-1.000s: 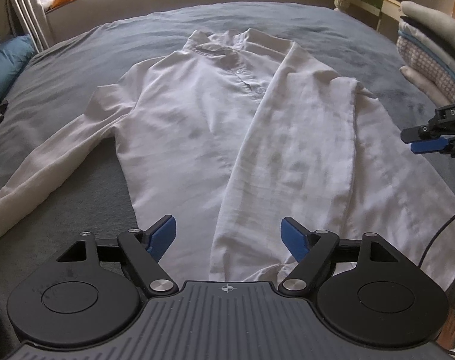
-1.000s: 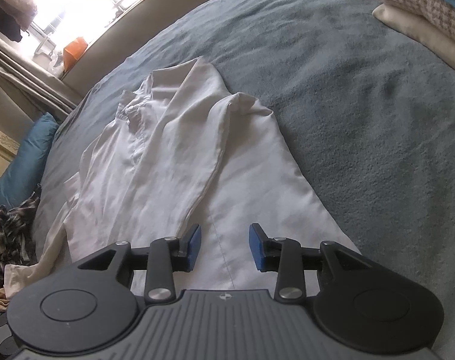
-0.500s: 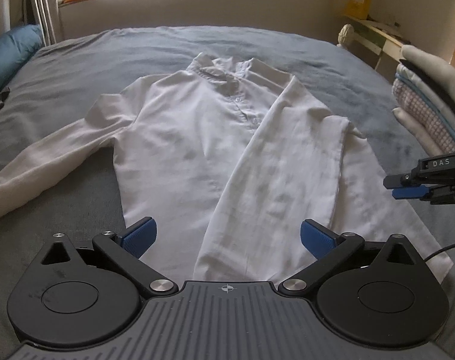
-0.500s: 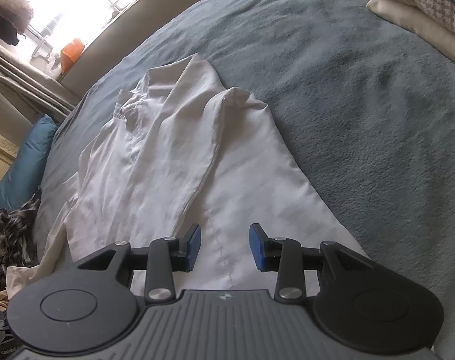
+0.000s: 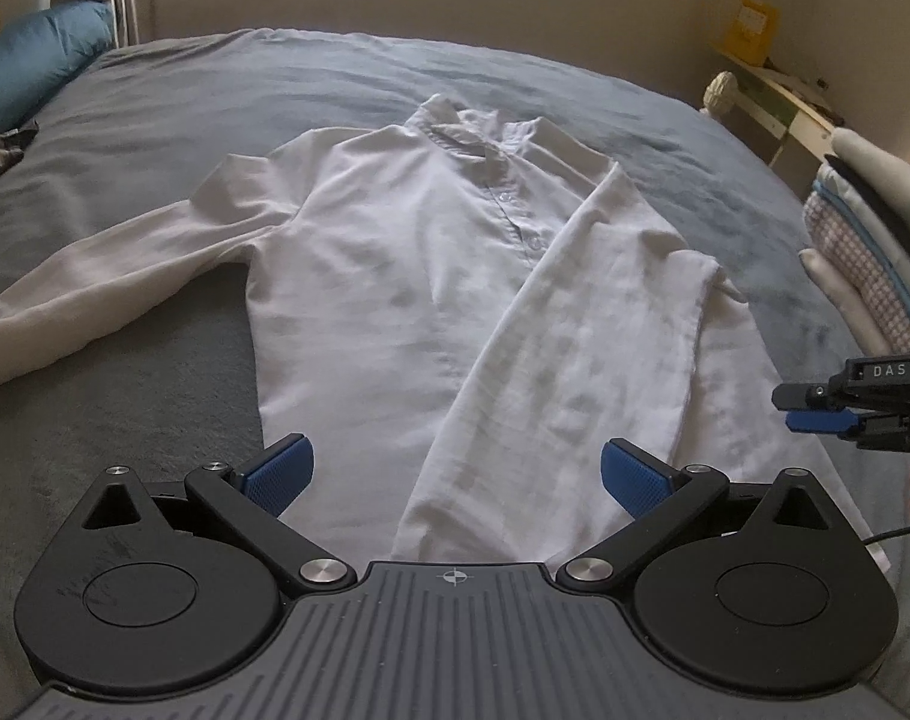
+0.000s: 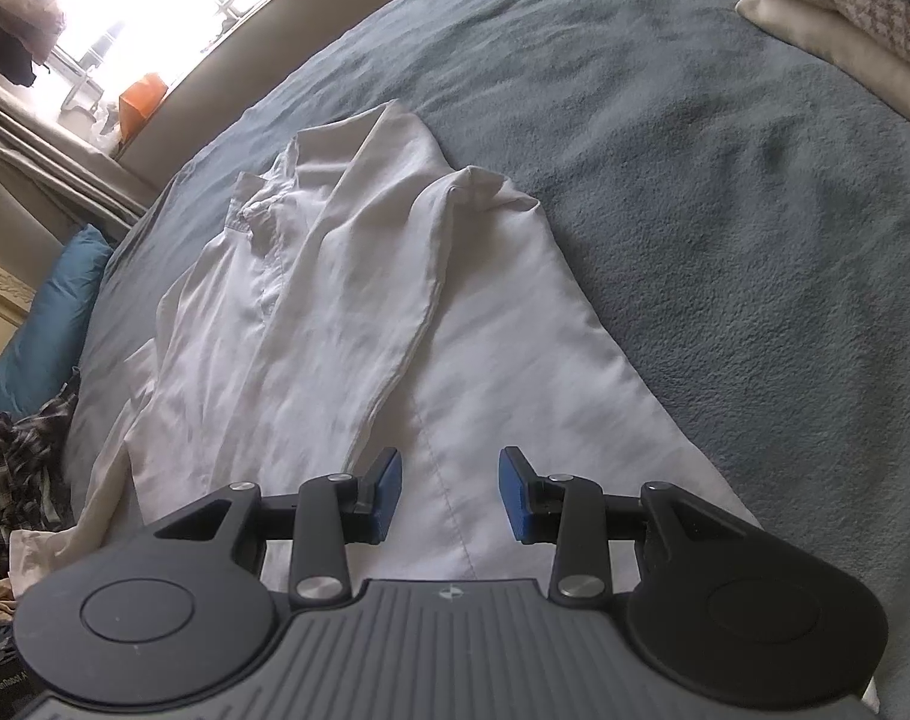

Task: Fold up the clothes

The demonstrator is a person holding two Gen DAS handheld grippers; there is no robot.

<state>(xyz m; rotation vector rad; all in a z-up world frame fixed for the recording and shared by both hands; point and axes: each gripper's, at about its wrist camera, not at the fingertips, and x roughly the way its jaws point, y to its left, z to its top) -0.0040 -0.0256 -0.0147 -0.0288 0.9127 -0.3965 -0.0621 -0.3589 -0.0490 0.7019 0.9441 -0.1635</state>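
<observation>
White shirt (image 5: 407, 276) flat on the bed (image 5: 275, 84), collar far, hem near; unfolded sleeve (image 5: 95, 288) stretching left, nearer the left claw (image 5: 455, 477), spread wide, empty. Right claw (image 6: 450, 495) partly apart, empty.

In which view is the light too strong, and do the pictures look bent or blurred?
Right wrist view: the window at top left is blown out to white, hiding detail there. Left wrist view: light is even and the white shirt reads clearly. Both views: fisheye bending curves the grey bed edges; no motion blur is noticeable.
</observation>
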